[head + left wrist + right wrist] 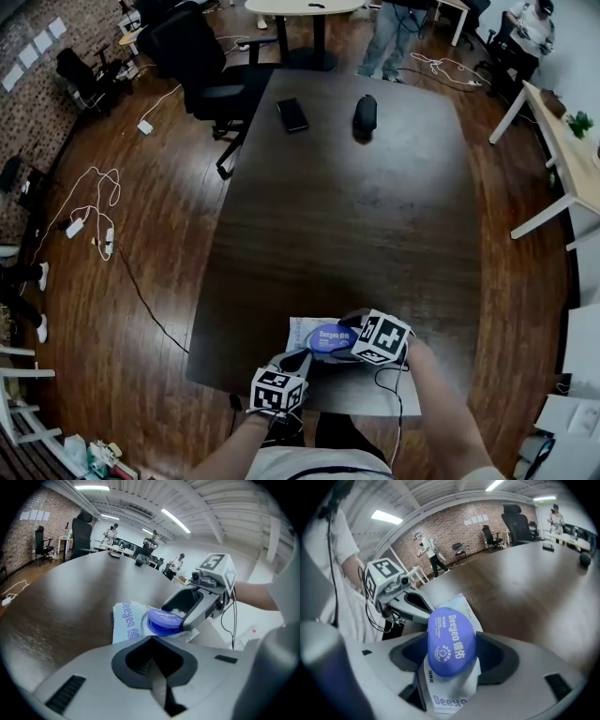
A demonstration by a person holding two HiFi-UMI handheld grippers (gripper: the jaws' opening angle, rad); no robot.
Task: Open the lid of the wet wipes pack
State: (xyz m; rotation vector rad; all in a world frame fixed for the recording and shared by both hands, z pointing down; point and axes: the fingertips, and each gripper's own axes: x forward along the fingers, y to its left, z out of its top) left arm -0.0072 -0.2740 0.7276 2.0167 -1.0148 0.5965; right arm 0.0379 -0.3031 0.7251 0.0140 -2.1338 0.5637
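Note:
The wet wipes pack [302,330] lies flat at the table's near edge, white with a round blue lid [331,339]. My right gripper [351,328] stands over its right end, open. In the right gripper view the lid [451,641] and pack [449,699] sit between the jaws, with dark gaps on both sides. Seen from the left gripper, one of its fingers [196,617] rests beside the lid [163,619], which is down on the pack [125,620]. My left gripper [298,362] is just in front of the pack, shut and empty [153,663].
A black phone [292,114] and a dark oval object [365,112] lie at the table's far end. A black office chair [202,66] stands at the far left corner. Cables [94,202] trail on the wooden floor to the left. A white desk [562,141] is at right.

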